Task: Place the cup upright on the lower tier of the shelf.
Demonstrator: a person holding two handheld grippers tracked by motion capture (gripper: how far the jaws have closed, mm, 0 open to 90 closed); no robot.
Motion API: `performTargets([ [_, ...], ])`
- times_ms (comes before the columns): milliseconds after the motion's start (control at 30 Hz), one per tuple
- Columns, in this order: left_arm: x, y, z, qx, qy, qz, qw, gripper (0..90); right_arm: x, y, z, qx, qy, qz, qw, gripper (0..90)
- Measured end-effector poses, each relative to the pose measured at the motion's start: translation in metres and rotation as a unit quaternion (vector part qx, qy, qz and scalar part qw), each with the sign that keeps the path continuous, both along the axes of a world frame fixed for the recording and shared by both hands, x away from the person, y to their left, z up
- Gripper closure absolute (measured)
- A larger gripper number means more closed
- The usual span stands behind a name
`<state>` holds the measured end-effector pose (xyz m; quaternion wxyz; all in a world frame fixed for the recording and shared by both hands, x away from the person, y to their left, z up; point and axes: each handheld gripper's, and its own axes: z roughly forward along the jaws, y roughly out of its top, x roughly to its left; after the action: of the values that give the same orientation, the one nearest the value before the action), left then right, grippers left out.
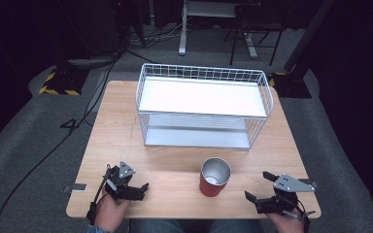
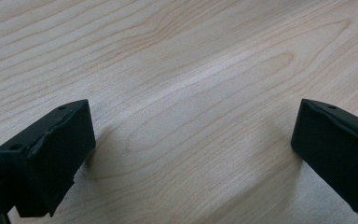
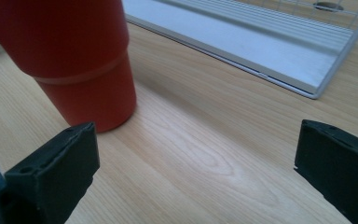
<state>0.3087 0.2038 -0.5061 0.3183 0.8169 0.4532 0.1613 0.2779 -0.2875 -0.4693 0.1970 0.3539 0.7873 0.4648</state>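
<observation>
Red, the cup [image 1: 215,176] stands upright on the desk [image 1: 126,126] between both grippers. The right gripper [image 1: 261,188] and the left gripper [image 1: 135,186] rest with jaws spread, empty. A good grasp probably means straddling the cup's wall squarely.

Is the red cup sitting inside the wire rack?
No, the cup stands upright on the table in front of the rack.

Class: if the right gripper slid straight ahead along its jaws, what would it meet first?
Probably the wire rack's lower shelf. The right gripper is open, and the red cup stands just left of its line, though depth is uncertain.
</observation>
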Motion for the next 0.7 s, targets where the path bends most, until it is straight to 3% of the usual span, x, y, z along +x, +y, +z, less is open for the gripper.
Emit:
performTargets([
  [333,0.000,0.000,0.000,0.000,0.000,0.000,1.0000,0.1,-0.006,0.025,-0.001,0.017,0.000,0.015,0.9997,0.7],
  [700,-0.001,0.000,0.000,0.001,0.000,0.000,1.0000,0.2,-0.008,0.050,-0.004,0.015,0.004,0.048,0.9987,0.7],
])
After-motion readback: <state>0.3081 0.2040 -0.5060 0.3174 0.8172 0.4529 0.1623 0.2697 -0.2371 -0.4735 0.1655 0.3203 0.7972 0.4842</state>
